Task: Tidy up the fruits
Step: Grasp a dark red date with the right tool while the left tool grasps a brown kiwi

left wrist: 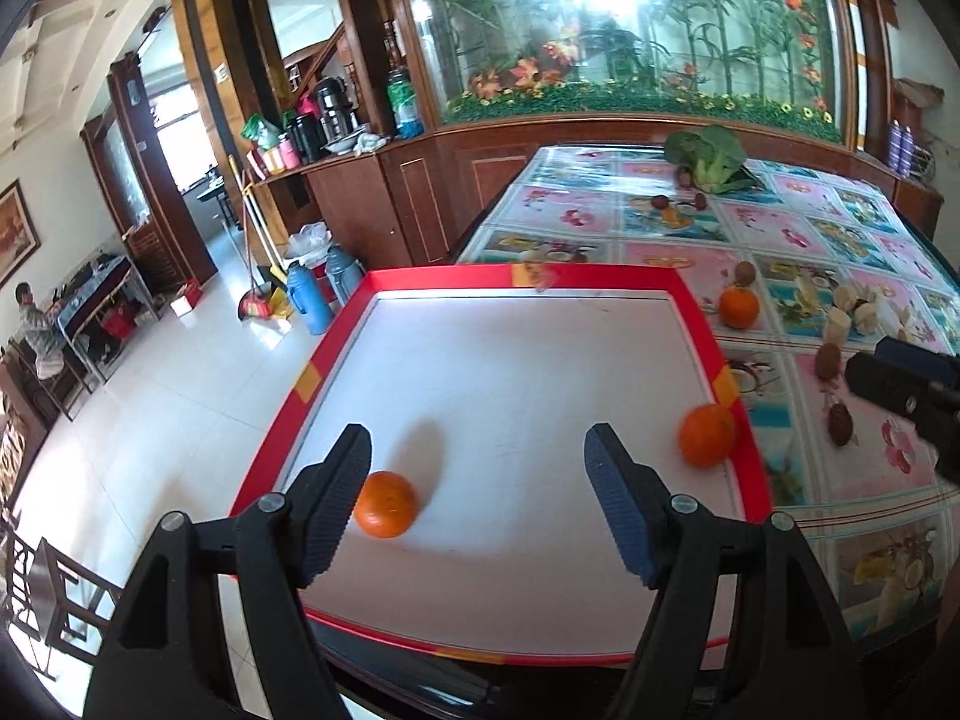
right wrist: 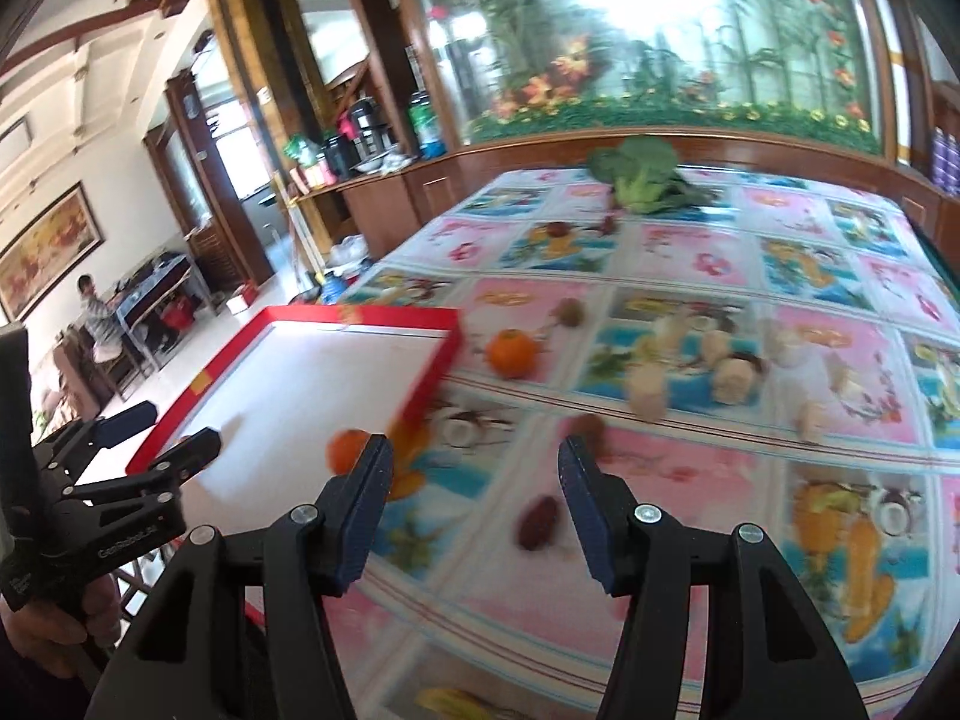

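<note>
A white tray with a red rim (left wrist: 522,273) sits at the table's left end. Two oranges lie in it: one (left wrist: 385,504) just beside my left gripper's left finger, another (left wrist: 707,435) against the right rim. My left gripper (left wrist: 479,444) hovers over the tray, open and holding nothing. A third orange (right wrist: 511,353) rests on the patterned tablecloth right of the tray (right wrist: 360,318). Above the cloth, my right gripper (right wrist: 475,456) is open and empty, with a dark red fruit (right wrist: 538,522) below its jaws. The right wrist view is blurred.
Small brown fruits (left wrist: 828,360), pale peeled pieces (right wrist: 735,378) and a broccoli head (right wrist: 639,174) lie scattered on the cloth. The tray overhangs the table's left edge above a tiled floor. A person (right wrist: 90,312) sits far off at the left. A wooden cabinet stands behind the table.
</note>
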Demonstrator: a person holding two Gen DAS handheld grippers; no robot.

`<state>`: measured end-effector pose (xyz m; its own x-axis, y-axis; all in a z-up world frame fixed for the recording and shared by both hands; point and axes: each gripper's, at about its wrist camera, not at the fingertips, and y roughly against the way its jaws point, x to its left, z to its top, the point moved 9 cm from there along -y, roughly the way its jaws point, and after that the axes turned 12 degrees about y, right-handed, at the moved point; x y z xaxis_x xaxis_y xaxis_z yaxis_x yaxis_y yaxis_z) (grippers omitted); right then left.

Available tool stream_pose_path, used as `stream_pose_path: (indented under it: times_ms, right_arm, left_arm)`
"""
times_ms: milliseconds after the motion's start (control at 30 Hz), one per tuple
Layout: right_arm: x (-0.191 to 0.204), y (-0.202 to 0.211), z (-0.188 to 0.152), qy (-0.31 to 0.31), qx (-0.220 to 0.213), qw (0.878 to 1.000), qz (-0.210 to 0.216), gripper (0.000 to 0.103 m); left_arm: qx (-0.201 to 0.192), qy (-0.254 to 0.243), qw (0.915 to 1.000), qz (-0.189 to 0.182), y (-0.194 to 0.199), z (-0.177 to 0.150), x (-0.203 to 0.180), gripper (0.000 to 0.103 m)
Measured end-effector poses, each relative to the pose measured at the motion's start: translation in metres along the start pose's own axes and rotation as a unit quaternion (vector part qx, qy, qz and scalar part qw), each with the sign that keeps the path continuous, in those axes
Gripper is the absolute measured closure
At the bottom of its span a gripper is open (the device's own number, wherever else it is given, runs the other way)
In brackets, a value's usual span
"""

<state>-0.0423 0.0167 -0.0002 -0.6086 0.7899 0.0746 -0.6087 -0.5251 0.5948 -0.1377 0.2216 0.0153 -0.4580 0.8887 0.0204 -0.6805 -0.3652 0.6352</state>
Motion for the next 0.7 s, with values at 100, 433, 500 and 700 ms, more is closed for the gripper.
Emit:
stream_pose_path:
  times_ms: [100,433,500,700]
  right_arm:
    - [-0.024,0.005,-0.012,-0.019,0.009,1.0,-0.011,0.046]
    - [-0.026,-0.008,-0.037,-0.019,0.056,0.998,0.031,0.046]
    - [-0.014,-0.013,-0.035,-0.006,0.061,0.997,0.041,0.046]
    - [-0.001,-0.036,-0.034,0.019,0.083,0.996,0.028,0.055]
  left_arm:
    - [0.005,-0.015,0.9999,-0.006,0.001,-0.002,-0.015,0.024]
    - [0.025,-0.052,0.9979,-0.03,-0.003,-0.015,-0.056,0.023]
    - [0.027,-0.055,0.9976,-0.031,-0.004,-0.018,-0.06,0.023]
    - [0.03,-0.059,0.9973,-0.033,-0.005,-0.019,-0.062,0.023]
